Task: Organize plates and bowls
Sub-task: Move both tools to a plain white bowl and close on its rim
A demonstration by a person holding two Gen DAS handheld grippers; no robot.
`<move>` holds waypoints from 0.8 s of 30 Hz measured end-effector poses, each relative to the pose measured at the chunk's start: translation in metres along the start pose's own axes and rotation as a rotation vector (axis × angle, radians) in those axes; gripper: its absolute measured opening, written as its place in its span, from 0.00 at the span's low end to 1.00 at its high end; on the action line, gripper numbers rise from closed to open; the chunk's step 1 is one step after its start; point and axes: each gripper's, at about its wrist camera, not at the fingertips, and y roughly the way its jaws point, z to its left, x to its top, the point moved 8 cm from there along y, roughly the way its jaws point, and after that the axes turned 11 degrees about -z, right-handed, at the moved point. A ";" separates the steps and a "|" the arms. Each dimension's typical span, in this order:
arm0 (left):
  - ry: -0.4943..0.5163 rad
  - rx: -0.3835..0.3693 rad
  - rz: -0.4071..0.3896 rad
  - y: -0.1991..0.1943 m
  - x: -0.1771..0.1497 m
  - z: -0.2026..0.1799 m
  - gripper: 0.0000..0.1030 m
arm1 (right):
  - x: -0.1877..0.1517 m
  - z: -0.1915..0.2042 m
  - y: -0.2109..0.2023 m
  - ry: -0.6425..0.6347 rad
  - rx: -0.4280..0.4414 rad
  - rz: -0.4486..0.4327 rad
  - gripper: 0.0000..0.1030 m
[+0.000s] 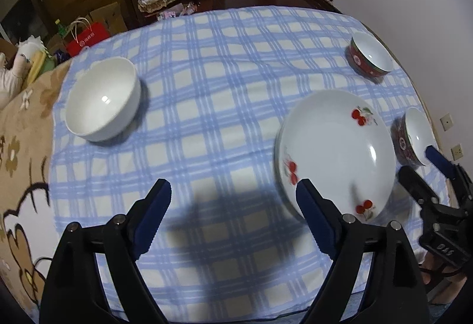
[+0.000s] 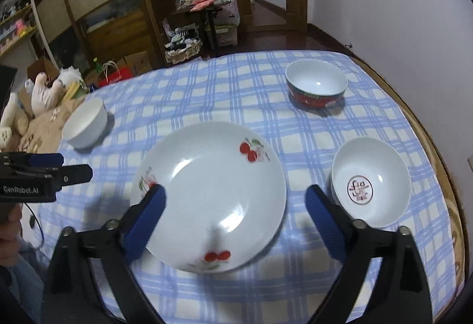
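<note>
A: Right wrist view: checked cloth (image 2: 224,93), then the cherry plate (image 2: 212,193) lying on it under the right tool (image 2: 236,199), jaws wide, gripping nothing.

B: Left tool (image 1: 233,190)?

A: Spread too, empty; white bowl (image 1: 103,99) sits well apart.

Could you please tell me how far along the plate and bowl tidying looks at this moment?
Done: the cherry plates look stacked mid-cloth; the left wrist view shows a second rim underneath. In hand: nothing; the left gripper and right gripper are both open. Left: the white bowl and two red bowls sit apart, unstacked.
</note>
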 end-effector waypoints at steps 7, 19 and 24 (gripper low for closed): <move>-0.010 0.043 0.002 -0.006 0.015 0.041 0.83 | 0.044 0.025 0.004 0.045 0.076 -0.053 0.99; -0.121 0.176 -0.015 -0.008 0.046 0.153 0.83 | 0.112 0.118 0.047 0.032 0.218 -0.041 0.99; -0.189 0.190 -0.020 0.000 0.053 0.192 0.83 | 0.120 0.167 0.073 -0.027 0.274 -0.003 0.99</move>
